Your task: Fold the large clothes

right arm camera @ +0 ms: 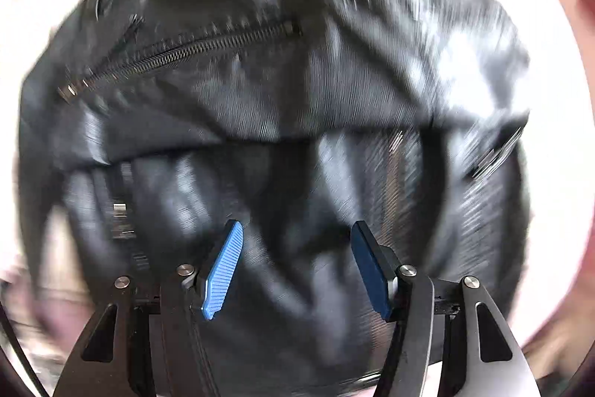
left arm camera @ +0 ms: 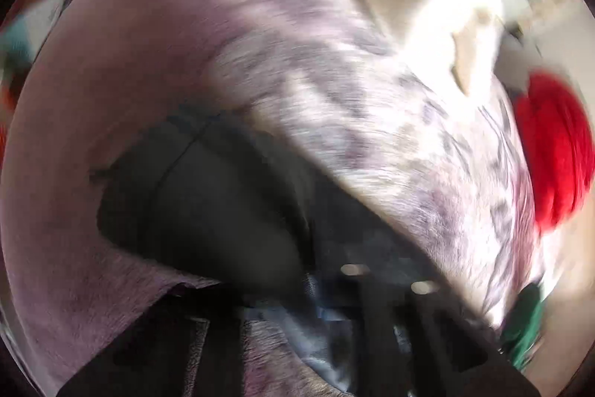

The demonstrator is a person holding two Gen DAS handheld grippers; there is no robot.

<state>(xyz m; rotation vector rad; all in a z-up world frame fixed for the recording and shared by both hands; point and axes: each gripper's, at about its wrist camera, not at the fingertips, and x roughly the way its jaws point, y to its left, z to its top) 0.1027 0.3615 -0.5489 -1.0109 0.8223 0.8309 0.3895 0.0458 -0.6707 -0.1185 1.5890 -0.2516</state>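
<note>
The right gripper (right arm camera: 295,229) points straight at a black jacket (right arm camera: 260,121), its two fingers spread wide with nothing between them. One pad (right arm camera: 223,270) is bright blue and ribbed; the other (right arm camera: 372,270) is in shadow and reads dark blue. Dark metal links with round silver pins carry them.

The jacket fills almost the whole right wrist view. Its cloth is shiny and smooth, creased into broad folds that catch white glare. A toothed zip (right arm camera: 178,51) runs aslant across the upper left, and a horizontal seam crosses the middle. Everything is streaked by motion blur.

In the left wrist view the left gripper (left arm camera: 386,285) shows only as a dark, blurred frame with two pale pins at the bottom, half buried under cloth; whether it is open or closed cannot be told. A dull black part of the jacket (left arm camera: 208,207) lies just ahead of it. Around that spreads a mauve, fuzzy blanket (left arm camera: 122,62), patterned pale and grey on the right. A red bundle (left arm camera: 554,147) sits at the right edge, beside the blanket.
</note>
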